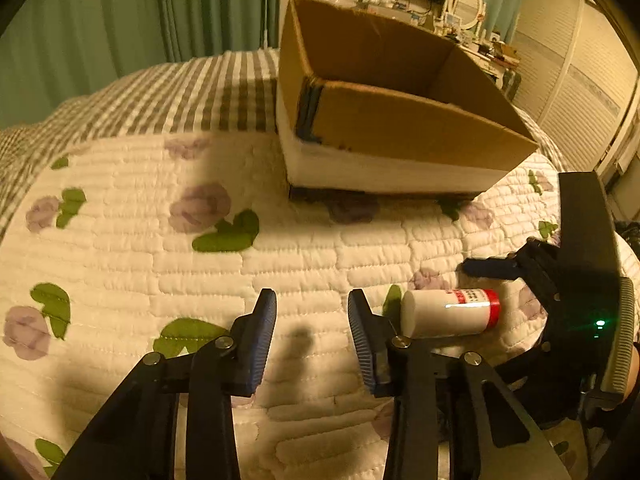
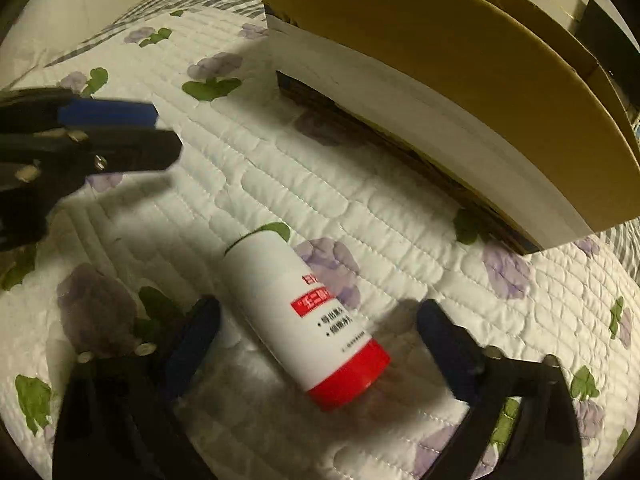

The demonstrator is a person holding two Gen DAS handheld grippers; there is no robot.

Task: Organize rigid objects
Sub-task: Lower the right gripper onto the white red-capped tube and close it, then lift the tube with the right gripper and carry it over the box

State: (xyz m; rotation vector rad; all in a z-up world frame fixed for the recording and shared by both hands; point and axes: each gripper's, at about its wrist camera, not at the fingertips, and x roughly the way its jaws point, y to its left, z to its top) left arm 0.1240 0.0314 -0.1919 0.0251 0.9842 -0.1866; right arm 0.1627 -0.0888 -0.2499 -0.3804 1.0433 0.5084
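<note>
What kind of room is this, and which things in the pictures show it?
Most likely a bedroom. The work surface is a bed with a flowered quilt, green curtains hang behind it, and a dressing table with an oval mirror stands at the back.

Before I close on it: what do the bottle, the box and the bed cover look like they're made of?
Bottle: looks like smooth, glossy white plastic with a red cap; a sharp highlight runs along its side. Box: plain brown corrugated cardboard, matte, with rough cut rims and a white band low on its outside. Bed cover: quilted fabric, soft and matte, with stitched puffed rows and printed flowers.
</note>
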